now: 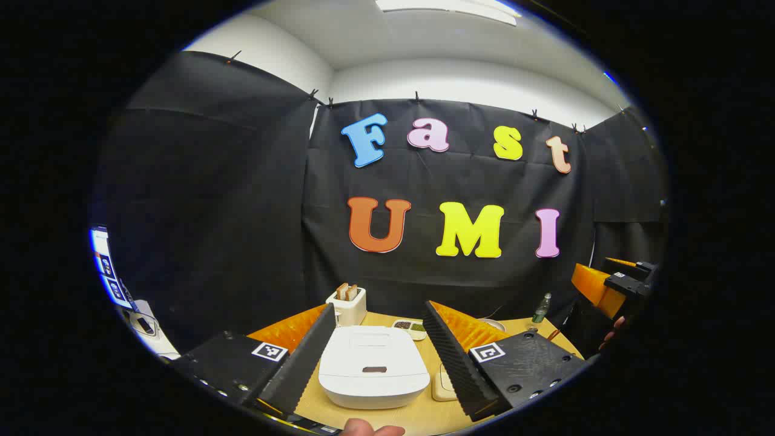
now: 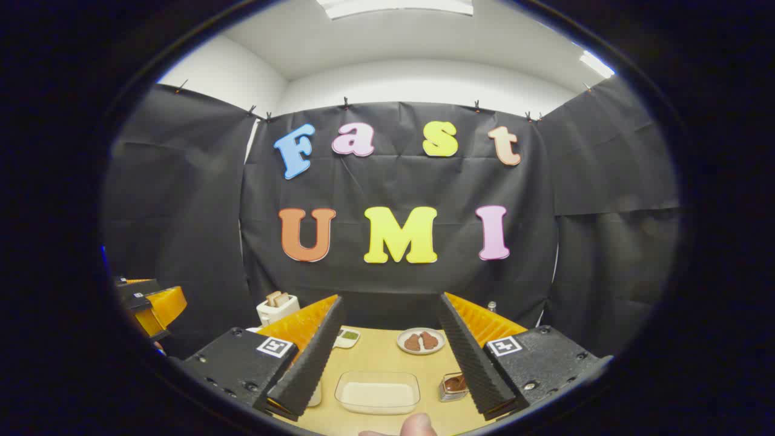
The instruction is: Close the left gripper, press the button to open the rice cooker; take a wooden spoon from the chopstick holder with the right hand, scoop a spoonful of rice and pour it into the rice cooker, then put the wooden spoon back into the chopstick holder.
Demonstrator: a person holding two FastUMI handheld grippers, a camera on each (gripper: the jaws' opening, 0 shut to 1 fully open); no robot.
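Rice cooker point(image 1: 373, 366), lid down, sits between the spread fingers of the left hand-held gripper point(image 1: 378, 357).

Even, bright overhead light from ceiling panels point(image 1: 448, 9) point(image 2: 393, 6), blown out to white glare. The white upper wall point(image 1: 460, 82) is lit softly. The black cloth point(image 1: 212, 200) soaks up light and shows faint creases. The table point(image 2: 387, 354) carries soft, short shadows. Strong fisheye bending toward the edges; the rim darkens. Centre sharp, near fingertip point(image 2: 418, 424) blurred.
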